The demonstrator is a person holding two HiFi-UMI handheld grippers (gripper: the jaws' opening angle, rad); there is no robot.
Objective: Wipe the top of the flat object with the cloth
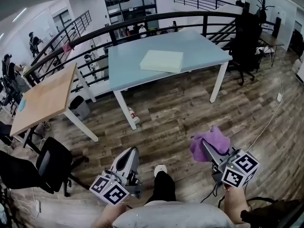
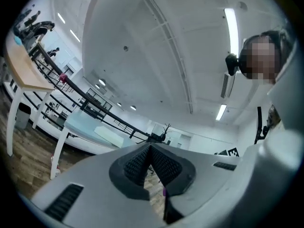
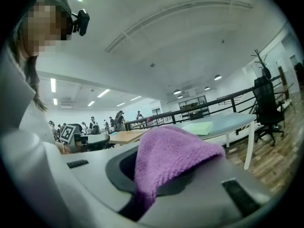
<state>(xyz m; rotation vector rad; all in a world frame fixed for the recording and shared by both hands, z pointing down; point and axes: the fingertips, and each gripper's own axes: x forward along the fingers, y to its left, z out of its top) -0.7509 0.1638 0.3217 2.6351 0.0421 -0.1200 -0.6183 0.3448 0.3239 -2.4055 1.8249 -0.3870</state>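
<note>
Left tongs (image 1: 129,155) are hanging clenched on nothing, right tongs (image 1: 209,152) are clamping the purple cloth (image 1: 208,140), bunched over their tips, presumably readying it for wiping, while the flat object (image 1: 162,61) is lying well ahead of both tongs on the blue surface (image 1: 202,46).

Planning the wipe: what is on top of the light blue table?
A flat pale green object lies on the light blue table. Whatever is under it is hidden.
</note>
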